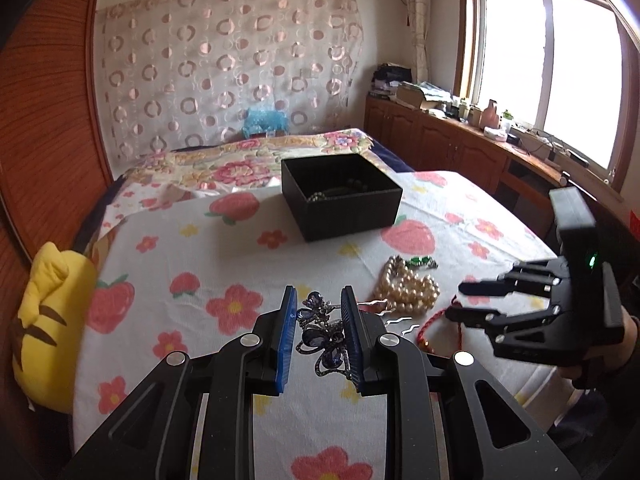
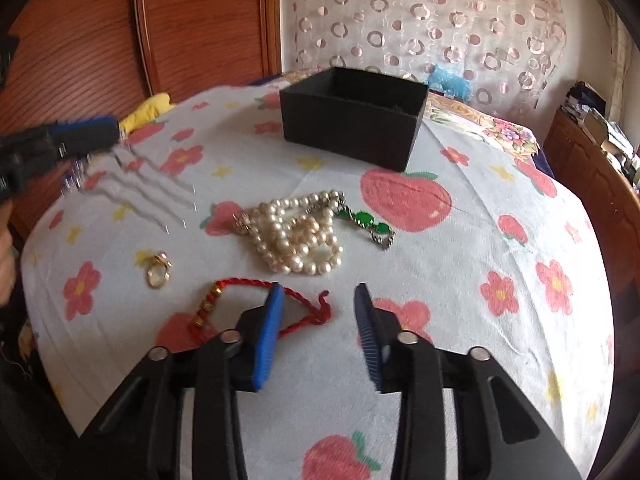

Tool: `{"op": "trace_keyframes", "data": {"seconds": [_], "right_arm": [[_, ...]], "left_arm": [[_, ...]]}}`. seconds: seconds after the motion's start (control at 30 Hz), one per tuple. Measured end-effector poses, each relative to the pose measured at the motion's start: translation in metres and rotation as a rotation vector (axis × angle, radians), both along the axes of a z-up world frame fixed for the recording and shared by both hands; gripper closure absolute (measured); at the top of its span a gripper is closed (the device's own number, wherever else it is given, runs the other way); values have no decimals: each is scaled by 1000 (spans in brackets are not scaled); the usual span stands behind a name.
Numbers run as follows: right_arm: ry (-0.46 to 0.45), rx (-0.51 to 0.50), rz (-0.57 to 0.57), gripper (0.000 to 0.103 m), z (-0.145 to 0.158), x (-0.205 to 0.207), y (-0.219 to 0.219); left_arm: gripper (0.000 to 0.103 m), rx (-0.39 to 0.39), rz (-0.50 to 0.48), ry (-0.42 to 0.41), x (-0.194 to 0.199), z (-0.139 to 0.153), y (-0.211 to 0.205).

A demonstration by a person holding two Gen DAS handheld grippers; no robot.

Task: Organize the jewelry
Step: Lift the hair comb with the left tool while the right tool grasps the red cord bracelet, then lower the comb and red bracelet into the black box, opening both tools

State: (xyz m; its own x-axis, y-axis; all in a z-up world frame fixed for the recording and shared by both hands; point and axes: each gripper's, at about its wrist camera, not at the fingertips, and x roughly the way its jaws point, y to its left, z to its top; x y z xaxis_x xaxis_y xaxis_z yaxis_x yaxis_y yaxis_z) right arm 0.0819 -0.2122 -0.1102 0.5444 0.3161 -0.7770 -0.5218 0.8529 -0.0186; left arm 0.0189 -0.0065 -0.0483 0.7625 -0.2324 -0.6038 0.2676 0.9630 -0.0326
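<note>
My left gripper (image 1: 319,294) is shut on a dark blue jewelled hair comb (image 1: 320,336), whose silver wavy prongs (image 1: 386,308) stick out to the right. In the right wrist view the left gripper (image 2: 80,136) and the comb are blurred at the left edge. My right gripper (image 2: 319,292) (image 1: 456,301) stands open low over the red cord bracelet (image 2: 248,284) (image 1: 436,320), with the cord's knotted end lying loose between the fingers. A pearl necklace (image 2: 300,240) (image 1: 408,288), a green stone bracelet (image 2: 366,220) (image 1: 420,262) and a gold ring (image 2: 158,272) lie on the cloth. The open black box (image 1: 344,204) (image 2: 352,124) stands behind, with some beads inside.
All this lies on a strawberry-print cloth (image 1: 200,240) over a bed. A yellow plush toy (image 1: 48,332) (image 2: 148,110) sits at the left edge against a wooden panel (image 1: 40,140). Wooden cabinets (image 1: 440,136) with clutter run under the window on the right.
</note>
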Motion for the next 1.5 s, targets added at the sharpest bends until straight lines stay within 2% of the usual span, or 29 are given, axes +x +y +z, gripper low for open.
{"op": "trace_keyframes", "data": {"seconds": [0.07,0.13,0.23,0.43,0.67,0.8,1.03,1.2,1.5], "right_arm": [[1,8,7,72,0,-1,-1],[3,4,36,87,0,-3,1],[-13,-37,80,94,0,-10,8],[-15,-22,94,95,6,-10,3],[-110,13,75,95,45,-1,-2],[-163,18,64,95,65,19,-5],[-196,73,6,95,94,74,-6],[-189,107,-44,95,100,107,-15],[-190,107,-75,95,104,133,-21]], "left_arm": [[82,-2,-1,-6,3,2,-1],[82,-1,-2,-11,8,4,-3],[82,0,-8,-19,18,7,-8],[82,3,-14,-34,38,11,-16],[82,8,-15,-57,63,23,-20],[82,12,-11,-77,80,34,-23],[82,16,9,-76,118,41,-30],[82,10,16,-69,138,37,-35],[82,37,36,-24,180,17,-50]]}}
